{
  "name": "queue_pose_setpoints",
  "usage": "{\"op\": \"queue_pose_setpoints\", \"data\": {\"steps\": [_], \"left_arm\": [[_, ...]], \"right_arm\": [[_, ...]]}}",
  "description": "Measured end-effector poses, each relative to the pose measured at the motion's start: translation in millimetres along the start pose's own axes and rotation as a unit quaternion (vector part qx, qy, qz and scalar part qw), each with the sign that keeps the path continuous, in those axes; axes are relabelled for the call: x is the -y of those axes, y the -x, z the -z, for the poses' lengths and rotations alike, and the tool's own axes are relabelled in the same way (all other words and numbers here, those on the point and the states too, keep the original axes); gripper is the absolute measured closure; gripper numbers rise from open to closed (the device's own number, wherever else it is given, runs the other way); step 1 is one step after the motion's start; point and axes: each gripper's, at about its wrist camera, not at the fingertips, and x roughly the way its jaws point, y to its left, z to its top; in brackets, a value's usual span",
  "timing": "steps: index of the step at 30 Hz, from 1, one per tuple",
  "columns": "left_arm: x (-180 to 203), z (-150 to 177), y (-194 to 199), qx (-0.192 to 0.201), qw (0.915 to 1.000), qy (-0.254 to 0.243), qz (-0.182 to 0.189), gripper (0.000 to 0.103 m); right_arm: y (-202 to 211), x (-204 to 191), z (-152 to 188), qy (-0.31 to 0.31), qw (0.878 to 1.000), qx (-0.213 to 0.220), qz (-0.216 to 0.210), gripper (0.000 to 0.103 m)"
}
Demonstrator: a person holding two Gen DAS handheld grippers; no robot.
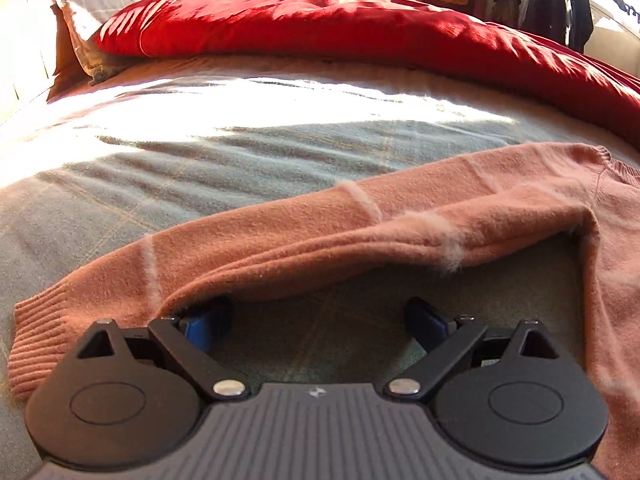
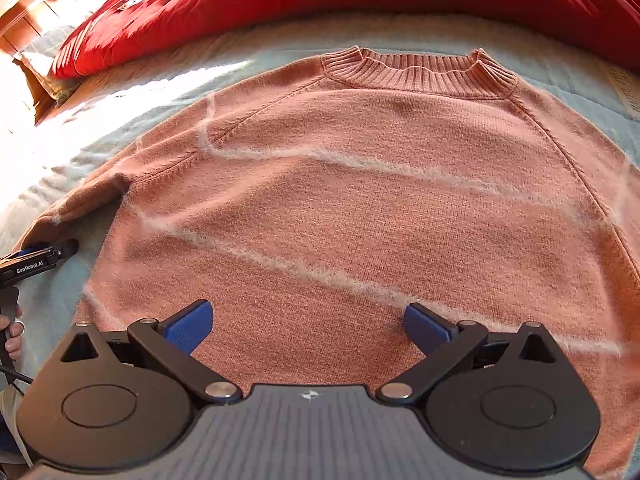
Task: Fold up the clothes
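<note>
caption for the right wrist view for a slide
Open right gripper poised over a pink sweater spread flat on the bed, collar away.

Each tool is black plastic: round pivot discs, silver rivets, blue finger pads, a ribbed grey housing bearing a small white logo. The left tool reads "GenRobot.AI"; a black cable trails below.

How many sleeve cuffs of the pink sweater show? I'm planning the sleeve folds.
1: the ribbed cuff lies on the bedspread beside the left gripper. The other sleeve's cuff is out of view.
</note>
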Motion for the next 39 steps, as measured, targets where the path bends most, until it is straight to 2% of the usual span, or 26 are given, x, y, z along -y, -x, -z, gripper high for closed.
{"op": "queue_pose_setpoints", "data": {"steps": [2,6,8,10,12,13,15,18,19,24,27,34,35,38,39], "left_arm": [[-6,-7,-4,0.009,0.9999,0.007,-0.012,0.009],[-14,-12,1,0.030,0.9985,-0.012,-0.043,0.028],[-13,-14,11,0.051,0.9961,-0.036,-0.062,0.032],[-17,-14,19,0.064,0.9930,-0.052,-0.085,0.032],[-23,-13,24,0.068,0.9897,-0.059,-0.112,0.024],[-28,-12,26,0.066,0.9885,-0.058,-0.123,0.023],[-50,-6,24,0.024,0.9912,-0.013,-0.130,0.023],[-89,7,27,-0.014,0.9878,0.065,-0.140,0.021],[-102,11,30,-0.022,0.9851,0.091,-0.145,0.021],[-147,11,41,-0.024,0.9666,0.150,-0.207,0.021],[-158,0,52,-0.003,0.9519,0.146,-0.269,0.022],[-140,-43,64,0.087,0.9583,0.085,-0.259,0.022],[-137,-49,65,0.098,0.9579,0.077,-0.259,0.022],[-136,-63,73,0.135,0.9490,0.083,-0.272,0.022],[-137,-65,75,0.143,0.9494,0.086,-0.266,0.021]], "right_arm": [[0,-3,-2,0.011,1.000,0.000,0.001,0.000],[1,-8,-6,0.031,1.000,0.002,0.006,0.000],[2,-8,-7,0.035,0.999,0.005,0.009,0.000],[2,-6,-7,0.031,0.999,0.006,0.010,0.000],[-1,-4,-7,0.021,1.000,0.002,0.007,0.000],[-2,-4,-7,0.017,1.000,0.000,0.006,0.000],[-4,-6,-7,0.018,1.000,-0.001,0.003,0.000],[-6,-12,-7,0.032,0.999,-0.004,0.001,0.000],[-6,-14,-8,0.036,0.999,-0.006,0.000,0.000],[-9,-19,-10,0.047,0.999,-0.012,0.001,0.000],[-11,-22,-12,0.046,0.999,-0.013,-0.002,0.000],[-18,-43,-13,0.069,0.997,-0.019,-0.015,0.000],[-18,-47,-14,0.074,0.997,-0.019,-0.017,0.000],[-19,-51,-15,0.080,0.996,-0.020,-0.017,0.000],[-20,-52,-16,0.079,0.996,-0.020,-0.017,0.000]]}}
